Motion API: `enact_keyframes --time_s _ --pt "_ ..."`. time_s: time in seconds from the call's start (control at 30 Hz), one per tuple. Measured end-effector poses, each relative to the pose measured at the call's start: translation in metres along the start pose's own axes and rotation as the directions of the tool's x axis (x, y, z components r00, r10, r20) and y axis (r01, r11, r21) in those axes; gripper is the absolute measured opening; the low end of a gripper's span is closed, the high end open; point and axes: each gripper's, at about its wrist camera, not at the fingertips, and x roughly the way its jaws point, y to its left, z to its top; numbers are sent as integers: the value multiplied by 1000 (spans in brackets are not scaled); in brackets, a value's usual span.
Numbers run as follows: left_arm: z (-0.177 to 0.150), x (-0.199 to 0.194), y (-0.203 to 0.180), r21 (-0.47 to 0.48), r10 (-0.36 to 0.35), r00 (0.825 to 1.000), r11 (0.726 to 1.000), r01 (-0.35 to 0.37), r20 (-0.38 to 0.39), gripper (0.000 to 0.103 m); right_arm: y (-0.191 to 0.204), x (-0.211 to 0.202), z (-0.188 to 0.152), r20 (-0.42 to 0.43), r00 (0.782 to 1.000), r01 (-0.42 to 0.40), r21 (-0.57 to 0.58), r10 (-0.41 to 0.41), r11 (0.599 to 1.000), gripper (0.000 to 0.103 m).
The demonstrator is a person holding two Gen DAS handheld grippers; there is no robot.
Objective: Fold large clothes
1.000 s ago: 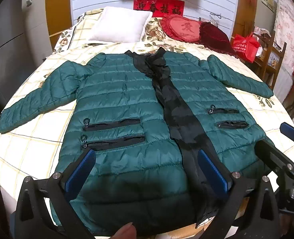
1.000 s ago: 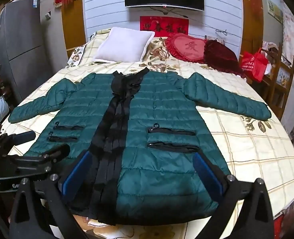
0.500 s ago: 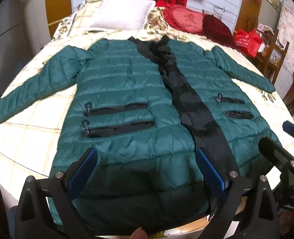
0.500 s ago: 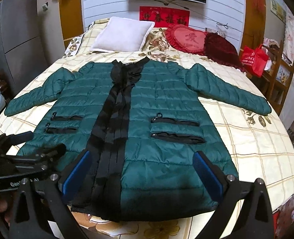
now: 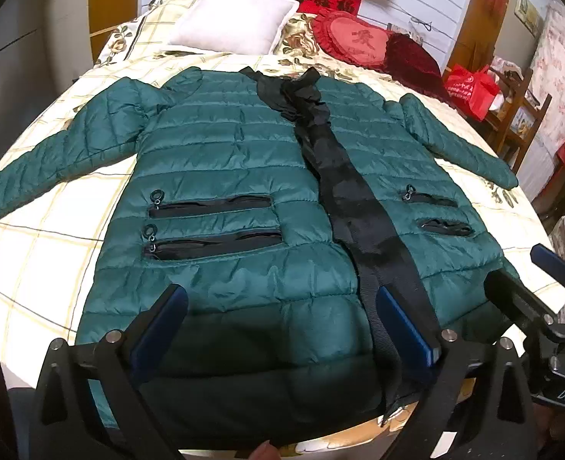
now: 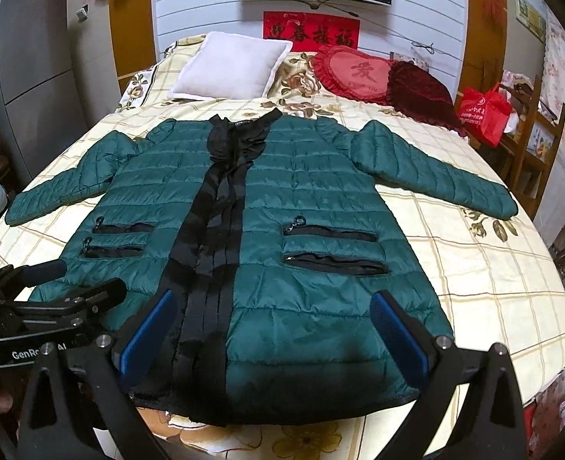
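Observation:
A large green quilted jacket lies flat and face up on the bed, both sleeves spread out, with a black strip down its front and black zip pockets on each side. My left gripper hangs open just above the hem on the jacket's left half, nothing between its blue pads. Open too, my right gripper hovers over the hem on the right half. Each gripper shows at the edge of the other's view.
The bed has a cream checked flowered cover. A white pillow and red cushions lie at its head. A red bag sits on a wooden chair to the right. A grey cabinet stands at left.
Both grippers have moved forward and lower toward the jacket's hem, staying open. The jacket has not moved.

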Motion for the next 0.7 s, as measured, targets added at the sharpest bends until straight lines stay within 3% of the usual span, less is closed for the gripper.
enact_keyframes --time_s 0.7 --pt "1 2 -1 -22 -102 995 995 102 -14 73 1 0 0 -10 1000 2 -6 -2 1000 102"
